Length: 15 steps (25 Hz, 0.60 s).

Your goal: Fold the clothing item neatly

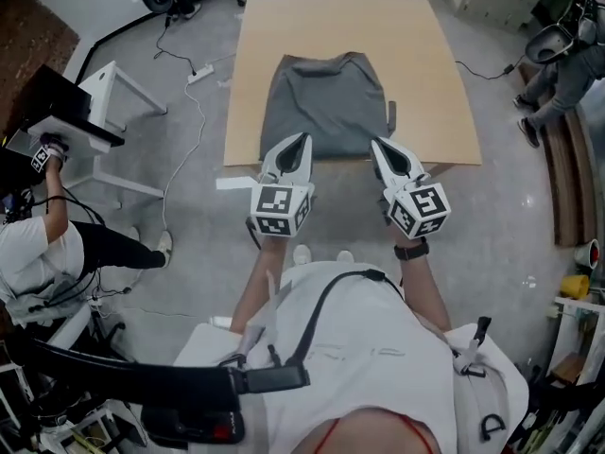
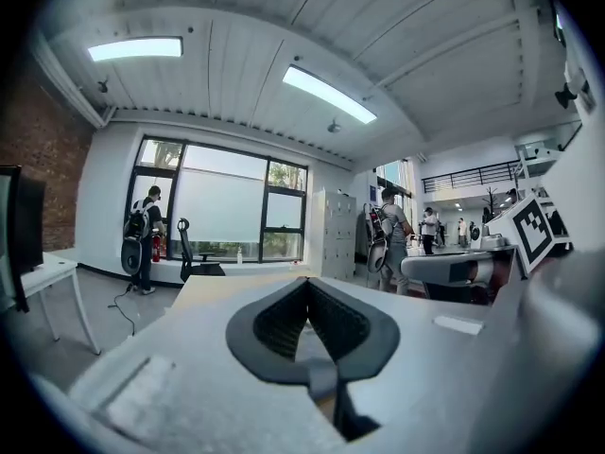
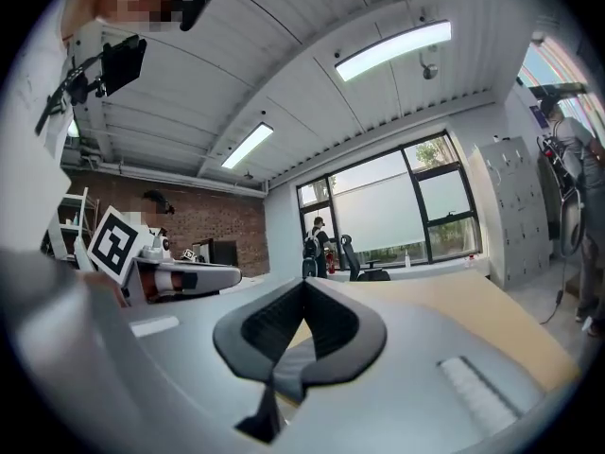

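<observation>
A grey garment (image 1: 321,102) lies flat on the tan table (image 1: 444,83), its lower hem toward me at the near edge. My left gripper (image 1: 304,140) is at the hem's left part and my right gripper (image 1: 376,145) at its right part. In the left gripper view the left gripper (image 2: 308,287) has its dark pads together, with a strip of grey cloth (image 2: 324,378) pinched below the tips. The right gripper view shows the right gripper (image 3: 304,287) shut the same way on grey cloth (image 3: 286,378). Both look level across the tabletop (image 3: 473,301).
A white desk (image 1: 104,93) stands left of the table, with a cable and power strip (image 1: 198,72) on the floor between them. One person (image 1: 38,244) is at the far left and another (image 1: 567,64) at the upper right. An office chair (image 2: 184,249) is by the windows.
</observation>
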Available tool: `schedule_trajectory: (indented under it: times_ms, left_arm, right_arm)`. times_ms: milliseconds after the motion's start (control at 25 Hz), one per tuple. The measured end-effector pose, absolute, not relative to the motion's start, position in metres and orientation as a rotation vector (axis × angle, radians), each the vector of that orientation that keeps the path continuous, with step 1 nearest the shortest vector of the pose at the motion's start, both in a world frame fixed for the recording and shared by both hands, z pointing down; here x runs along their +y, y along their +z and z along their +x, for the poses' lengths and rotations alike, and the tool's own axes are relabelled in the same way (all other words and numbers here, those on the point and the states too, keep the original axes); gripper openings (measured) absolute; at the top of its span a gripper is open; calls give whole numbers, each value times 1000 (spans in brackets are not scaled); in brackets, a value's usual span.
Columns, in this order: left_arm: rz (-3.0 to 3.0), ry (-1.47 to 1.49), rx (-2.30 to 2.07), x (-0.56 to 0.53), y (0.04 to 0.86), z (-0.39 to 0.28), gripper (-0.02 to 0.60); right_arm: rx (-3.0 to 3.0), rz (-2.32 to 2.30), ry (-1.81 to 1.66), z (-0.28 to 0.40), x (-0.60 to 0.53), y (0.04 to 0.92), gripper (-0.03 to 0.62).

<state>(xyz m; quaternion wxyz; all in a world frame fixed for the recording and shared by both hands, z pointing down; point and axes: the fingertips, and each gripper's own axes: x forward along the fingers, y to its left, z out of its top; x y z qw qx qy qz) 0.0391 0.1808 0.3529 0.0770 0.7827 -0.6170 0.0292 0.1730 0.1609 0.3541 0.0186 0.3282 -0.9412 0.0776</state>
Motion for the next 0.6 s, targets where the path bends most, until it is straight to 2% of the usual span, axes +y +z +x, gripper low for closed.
schedule_trajectory:
  times_ms: [600]
  left_arm:
    - [2280, 109, -1809, 196, 374, 8, 3]
  right_arm:
    - [-2879, 1048, 379, 146, 169, 373, 5]
